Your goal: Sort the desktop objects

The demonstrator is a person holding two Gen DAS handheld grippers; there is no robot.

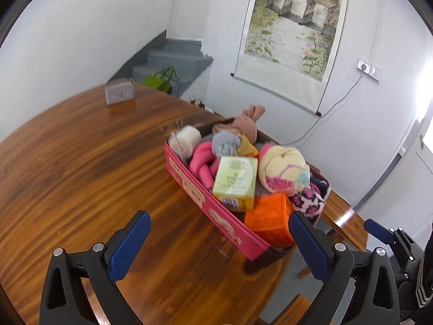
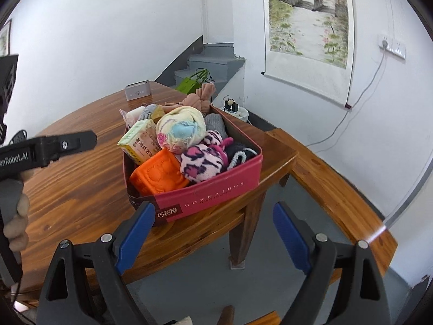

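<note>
A pink box [image 1: 189, 182] [image 2: 216, 197] stands at the wooden table's [image 1: 81, 162] right end, heaped with rolled socks, an orange cube [image 1: 268, 222] [image 2: 157, 174], a green-yellow carton [image 1: 234, 180] [image 2: 139, 140], a leopard-print sock [image 2: 203, 159] and a yellow sock ball [image 2: 181, 130]. My left gripper [image 1: 218, 216] is open, hovering before the box's near corner, pads clear of it. My right gripper [image 2: 213, 208] is open just in front of the box's short end wall and does not touch it. The left gripper [image 2: 89, 139] also shows at the left of the right wrist view, gripped by a hand [image 2: 16, 216].
A small grey box [image 1: 120, 92] [image 2: 138, 90] stands at the table's far end. A wooden bench [image 2: 338, 189] runs along the wall to the right. On the stairs behind lies a green bag [image 1: 159, 78]. A power strip [image 2: 232, 108] sits on the floor.
</note>
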